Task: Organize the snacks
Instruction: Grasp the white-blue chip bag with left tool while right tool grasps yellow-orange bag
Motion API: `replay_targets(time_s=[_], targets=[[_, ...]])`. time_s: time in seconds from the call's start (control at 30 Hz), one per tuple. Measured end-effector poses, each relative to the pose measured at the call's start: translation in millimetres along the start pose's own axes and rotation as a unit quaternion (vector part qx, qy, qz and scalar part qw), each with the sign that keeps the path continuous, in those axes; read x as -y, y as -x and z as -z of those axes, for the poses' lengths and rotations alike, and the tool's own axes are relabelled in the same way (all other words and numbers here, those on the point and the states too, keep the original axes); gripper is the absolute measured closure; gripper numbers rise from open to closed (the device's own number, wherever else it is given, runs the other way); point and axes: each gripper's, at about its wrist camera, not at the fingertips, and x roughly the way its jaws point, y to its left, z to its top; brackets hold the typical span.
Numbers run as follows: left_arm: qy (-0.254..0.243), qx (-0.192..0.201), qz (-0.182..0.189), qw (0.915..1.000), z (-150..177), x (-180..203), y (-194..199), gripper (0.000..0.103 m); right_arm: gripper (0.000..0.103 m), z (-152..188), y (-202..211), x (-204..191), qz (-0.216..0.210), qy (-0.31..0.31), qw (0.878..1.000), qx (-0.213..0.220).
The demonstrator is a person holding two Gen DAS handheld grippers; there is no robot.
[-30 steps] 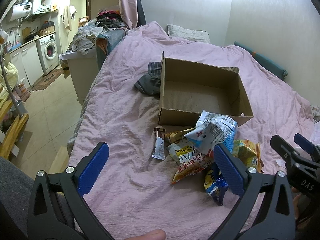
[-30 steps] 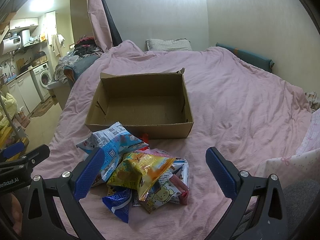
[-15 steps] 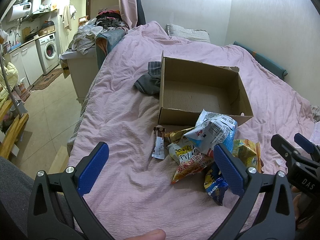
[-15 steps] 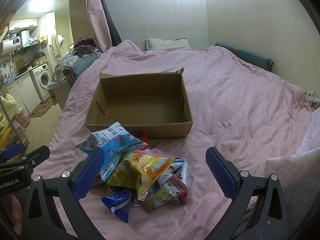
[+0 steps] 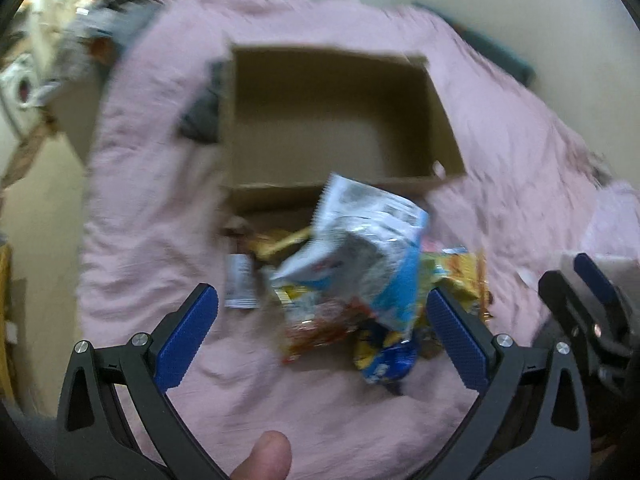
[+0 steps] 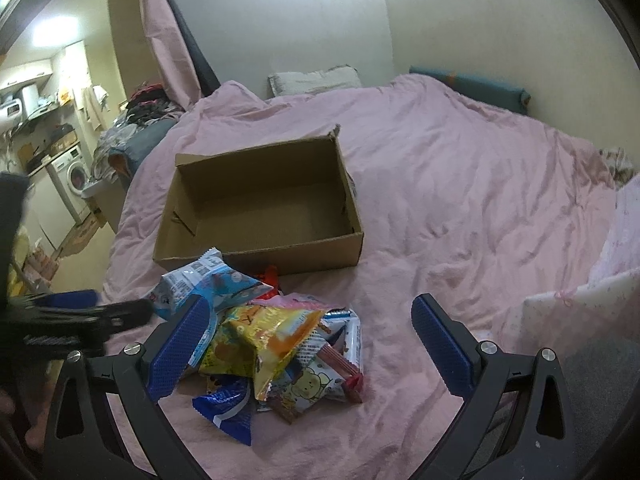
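on the pink bedspread (image 6: 460,184), snack packets (image 6: 276,340) lie heaped before an empty cardboard box (image 6: 260,204); left gripper (image 5: 322,320) and right gripper (image 6: 310,330), both spread wide and empty-handed, face the pile, the blue-white bag (image 5: 368,244) dead ahead of the left.

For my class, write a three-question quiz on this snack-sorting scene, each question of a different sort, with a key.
1. True or false: the cardboard box already holds snack packets.
2. Multiple choice: where does the snack pile lie? A) inside the box B) on the pink bedspread in front of the box C) on the floor
3. Fill in: the jaws of both the left gripper and the right gripper stand ____.

Key: 1 false, since the box shows only its bare bottom; 2 B; 3 open, holding nothing.
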Motion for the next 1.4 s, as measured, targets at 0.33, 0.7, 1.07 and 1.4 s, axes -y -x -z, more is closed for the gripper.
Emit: replay_targets(time_s=[0.33, 0.7, 1.07, 1.4], targets=[[-0.032, -0.066, 0.011, 0.9973, -24.8, 24.9, -54.0, 0.0, 0.0, -0.2, -12.5, 17.3, -0.001, -0.044, 0.998, -0.034], [-0.029, -0.072, 0.003, 0.9969, -21.6, 12.9, -59.9, 0.048, 0.0, 1.7, -29.8, 29.0, -0.032, -0.08, 0.993, -0.084], [0.025, -0.036, -0.019, 0.9989, -5.6, -20.1, -16.1, 0.056, 0.0, 0.3, -72.5, 0.5, -0.113, -0.067, 0.973, -0.187], [0.083, 0.004, -0.028, 0.9961, 21.7, -50.9, 18.7, 0.057, 0.029, 1.4, -110.4, -36.4, -0.095, 0.02, 0.97, -0.225]])
